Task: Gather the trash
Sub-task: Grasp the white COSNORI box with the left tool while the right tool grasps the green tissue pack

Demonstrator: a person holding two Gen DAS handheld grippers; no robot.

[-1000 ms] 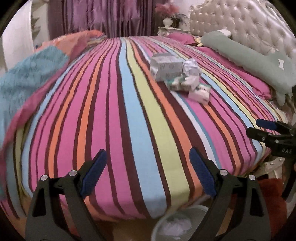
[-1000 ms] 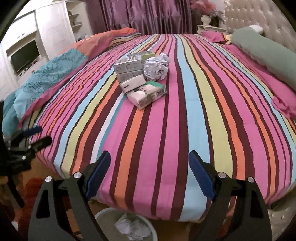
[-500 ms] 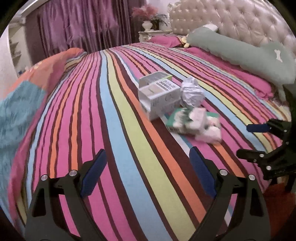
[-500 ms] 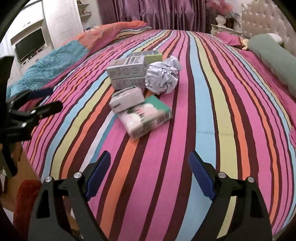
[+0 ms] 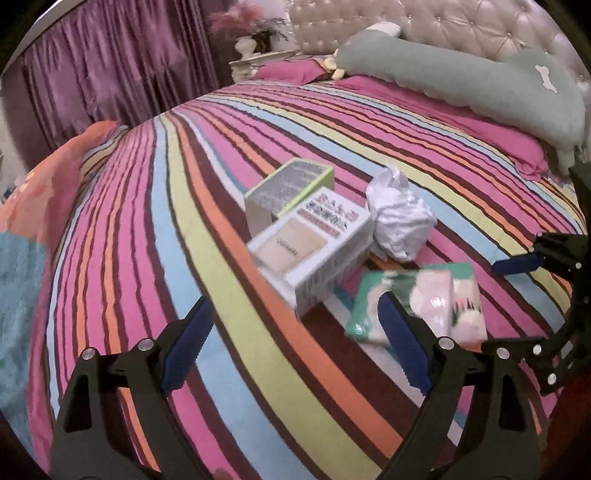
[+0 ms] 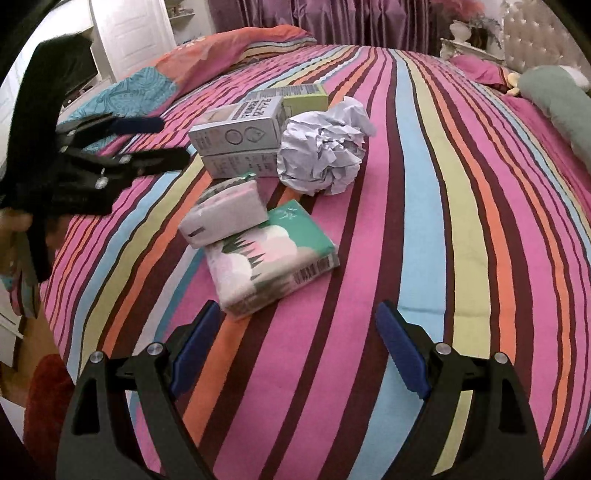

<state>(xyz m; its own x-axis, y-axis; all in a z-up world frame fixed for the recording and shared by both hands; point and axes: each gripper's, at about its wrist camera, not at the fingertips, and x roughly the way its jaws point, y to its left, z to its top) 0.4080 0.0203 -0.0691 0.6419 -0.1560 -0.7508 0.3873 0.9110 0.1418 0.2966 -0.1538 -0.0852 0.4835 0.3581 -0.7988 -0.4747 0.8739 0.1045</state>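
Observation:
A pile of trash lies on the striped bed: a crumpled paper ball [image 6: 323,149] [image 5: 400,216], a white box [image 5: 314,243] [image 6: 236,133], a green-edged box [image 5: 290,184] [image 6: 303,98], a small pink-white packet [image 6: 225,214] and a green-pink tissue pack [image 6: 273,258] [image 5: 421,301]. My left gripper [image 5: 295,347] is open and empty, just short of the white box. My right gripper [image 6: 297,350] is open and empty, just short of the tissue pack. Each gripper shows at the edge of the other's view, the left [image 6: 147,142] and the right [image 5: 517,306].
The striped bedspread [image 6: 424,221] covers the bed. A green long pillow [image 5: 461,85] and a tufted headboard [image 5: 461,26] are at the far end. A folded orange and teal blanket [image 6: 155,81] lies at the left. Purple curtains [image 5: 110,74] hang behind.
Both grippers have moved forward from the foot of the bed over the mattress toward the trash pile. The bin below the bed edge has left both views. Both stay open.

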